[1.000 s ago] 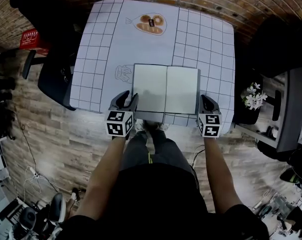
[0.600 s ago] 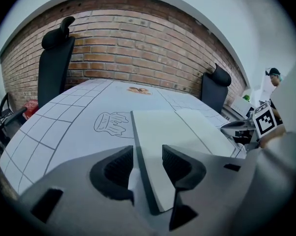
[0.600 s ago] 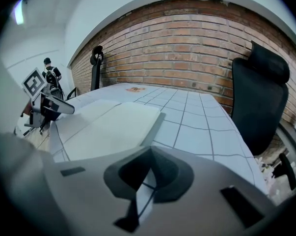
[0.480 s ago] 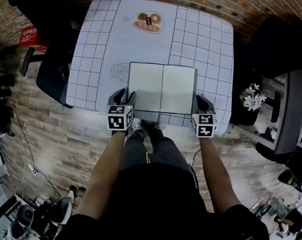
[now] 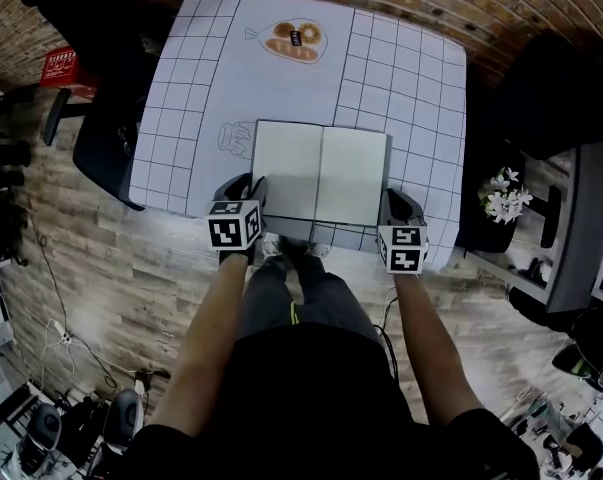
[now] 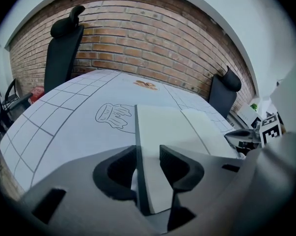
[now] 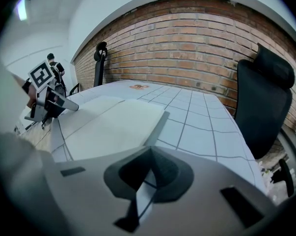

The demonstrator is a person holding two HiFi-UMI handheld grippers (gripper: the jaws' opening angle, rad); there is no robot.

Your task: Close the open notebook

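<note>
- The table (image 5: 411,78), under a pale cloth printed with a grid, is bare except for the cloth's printed drawings and the one task item.
- The notebook (image 5: 353,178) lies at the table's near edge, right in front of the person. It is wide open and flat, with both blank pages facing up and the spine running down the middle. Judged from this, none of the closing is done: neither cover is lifted off the cloth.
- The left gripper (image 6: 148,152) sits at the notebook's near left corner. Its jaws stand partway apart and have just been closing. The dark outer edge of the left cover and a strip of white page lie between them, with one jaw over the page and the other out over the cloth. The pads do not look clamped on anything, so this reads as lining up for a hold rather than a hold.
- The right gripper (image 7: 148,154) sits at the near right corner, just beside the cover's edge. Its jaws are drawn almost together, leaving only a thin pale sliver between them. Whether that sliver is cloth or the notebook's corner cannot be told.
- The whole fold is left to do: catch one cover, swing it over the spine, and lay it flat on the other half.
</note>
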